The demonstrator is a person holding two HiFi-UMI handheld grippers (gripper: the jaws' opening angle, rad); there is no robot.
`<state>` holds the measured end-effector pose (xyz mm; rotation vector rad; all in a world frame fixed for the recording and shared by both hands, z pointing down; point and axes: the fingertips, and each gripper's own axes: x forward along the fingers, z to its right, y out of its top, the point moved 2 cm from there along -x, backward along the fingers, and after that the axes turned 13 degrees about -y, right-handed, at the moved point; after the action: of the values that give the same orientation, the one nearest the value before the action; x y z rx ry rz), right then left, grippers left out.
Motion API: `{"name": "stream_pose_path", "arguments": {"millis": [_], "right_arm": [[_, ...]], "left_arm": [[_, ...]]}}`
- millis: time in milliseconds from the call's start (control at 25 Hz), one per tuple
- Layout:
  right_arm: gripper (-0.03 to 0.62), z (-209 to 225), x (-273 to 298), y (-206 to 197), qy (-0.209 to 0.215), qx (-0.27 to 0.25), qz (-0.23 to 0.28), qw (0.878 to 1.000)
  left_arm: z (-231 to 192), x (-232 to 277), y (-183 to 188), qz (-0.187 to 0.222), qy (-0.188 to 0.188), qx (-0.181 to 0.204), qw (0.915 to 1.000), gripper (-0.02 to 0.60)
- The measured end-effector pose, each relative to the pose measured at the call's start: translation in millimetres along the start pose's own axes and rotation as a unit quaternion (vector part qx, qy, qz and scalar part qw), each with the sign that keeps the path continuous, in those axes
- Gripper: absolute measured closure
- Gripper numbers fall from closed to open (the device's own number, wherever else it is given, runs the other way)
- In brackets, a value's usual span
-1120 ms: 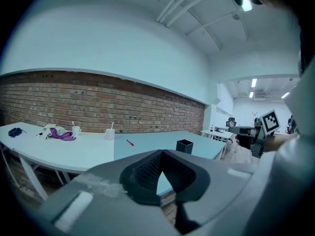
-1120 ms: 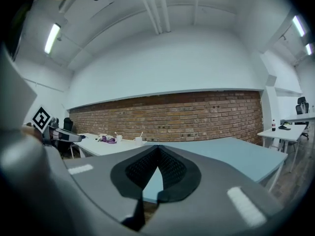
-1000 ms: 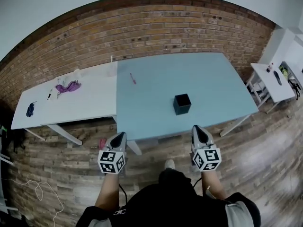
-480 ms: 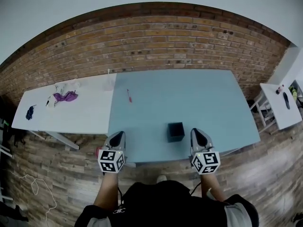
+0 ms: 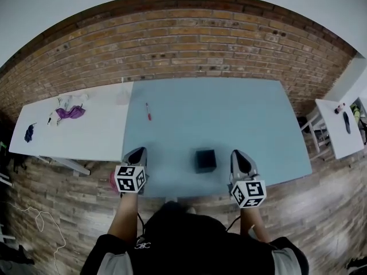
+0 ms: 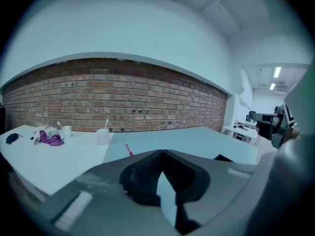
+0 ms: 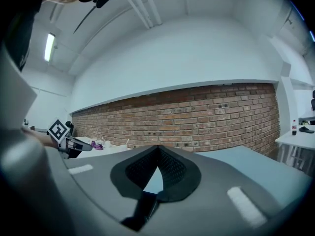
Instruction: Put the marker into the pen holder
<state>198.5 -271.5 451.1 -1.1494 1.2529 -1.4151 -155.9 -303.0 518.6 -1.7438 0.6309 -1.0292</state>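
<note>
While marker (image 5: 148, 111) lies well apart from pen holder (image 5: 205, 160) | left tool (image 5: 140, 151), right tool (image 5: 237, 153) closed

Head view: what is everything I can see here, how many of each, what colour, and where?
brick wall: 1, red-brown, behind the tables
blue table: 1, light blue, centre
white table: 1, white, against the blue table's left side
side table: 1, white, far right
marker: 1, red, lying on the blue table's left part
pen holder: 1, black, near edge of the blue table
cloth: 1, purple, on the white table
cup: 1, white, on the white table by the wall
left hand-held gripper: 1, grey, shut, empty
right hand-held gripper: 1, grey, shut, empty
</note>
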Motion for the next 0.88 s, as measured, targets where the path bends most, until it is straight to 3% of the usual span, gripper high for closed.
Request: {"name": "stream_pose_path", "arguments": {"millis": [440,880], "right_arm": [[0.589,22.8,8.6,-8.5,-0.046,-0.003,-0.022,0.999],[0.588,38.8,11.9,-16.0,-0.109,-0.019,-0.058,0.992]], "left_arm": [[-42.2,61.6,-22.0,-0.043,0.008,-0.028,0.9986,0.575],[-110.9,121.8,-16.8,-0.043,0.01,-0.067,0.9968,0.554]]}}
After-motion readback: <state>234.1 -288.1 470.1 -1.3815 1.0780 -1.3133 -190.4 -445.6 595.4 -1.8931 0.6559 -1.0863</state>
